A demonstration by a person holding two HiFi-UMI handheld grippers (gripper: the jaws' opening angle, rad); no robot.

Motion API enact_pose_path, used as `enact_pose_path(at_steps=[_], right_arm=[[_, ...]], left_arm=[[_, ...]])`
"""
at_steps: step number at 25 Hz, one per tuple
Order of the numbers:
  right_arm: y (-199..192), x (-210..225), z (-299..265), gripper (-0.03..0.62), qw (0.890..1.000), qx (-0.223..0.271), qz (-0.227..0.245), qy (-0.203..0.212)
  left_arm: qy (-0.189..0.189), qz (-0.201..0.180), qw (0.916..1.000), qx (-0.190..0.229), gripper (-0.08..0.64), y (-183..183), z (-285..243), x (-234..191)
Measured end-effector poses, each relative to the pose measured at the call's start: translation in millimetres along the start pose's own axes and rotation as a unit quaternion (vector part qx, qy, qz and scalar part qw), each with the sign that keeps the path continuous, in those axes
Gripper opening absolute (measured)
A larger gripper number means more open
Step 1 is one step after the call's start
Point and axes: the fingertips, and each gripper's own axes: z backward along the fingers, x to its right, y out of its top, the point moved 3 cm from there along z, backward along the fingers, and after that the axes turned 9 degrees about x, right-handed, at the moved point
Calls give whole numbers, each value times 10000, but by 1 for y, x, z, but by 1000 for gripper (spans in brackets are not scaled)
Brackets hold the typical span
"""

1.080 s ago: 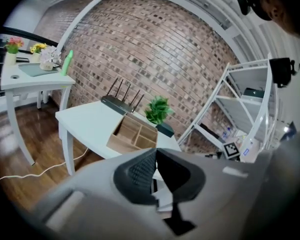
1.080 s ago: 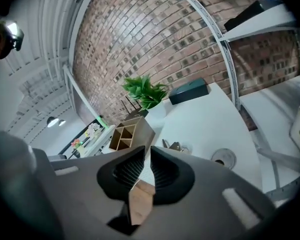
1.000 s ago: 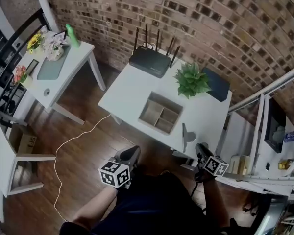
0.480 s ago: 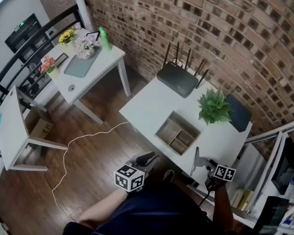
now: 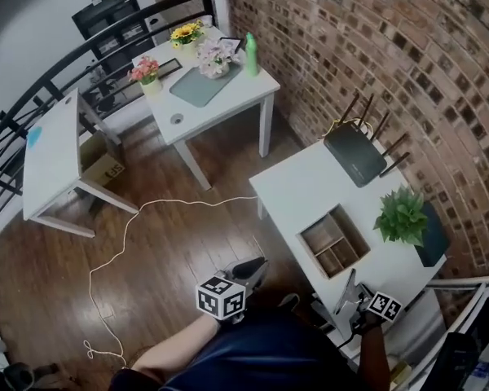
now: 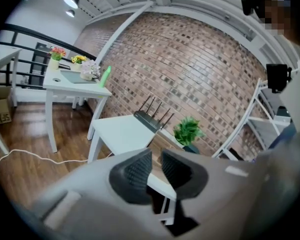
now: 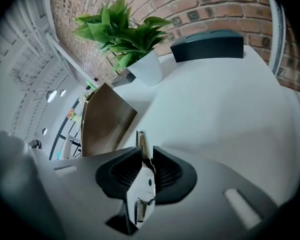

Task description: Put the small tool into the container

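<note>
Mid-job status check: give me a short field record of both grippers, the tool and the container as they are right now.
left gripper: jaws apart and closing, nothing between them
right gripper: jaws closing, pads on the flat shiny metal tool
tool position: at the near edge of the white table, not yet in the container
container: brown wooden divided tray on the table, looks empty
nearby: green potted plant beside the tray; black router with antennas further along

Glossy metal tool [image 7: 142, 184], matt wooden container [image 5: 334, 241]
</note>
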Motion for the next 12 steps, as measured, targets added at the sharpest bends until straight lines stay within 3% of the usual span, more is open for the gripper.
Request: enact_pose_path(at_steps=[6, 12], right_arm=[[36, -22, -3, 17, 9989, 385, -5, 281], [55, -38, 6, 17, 9959, 793, 124, 406]], left_arm=[[336, 108, 9992, 178, 51, 4, 24, -9], [353, 109, 9991, 202, 46, 3, 34, -11]])
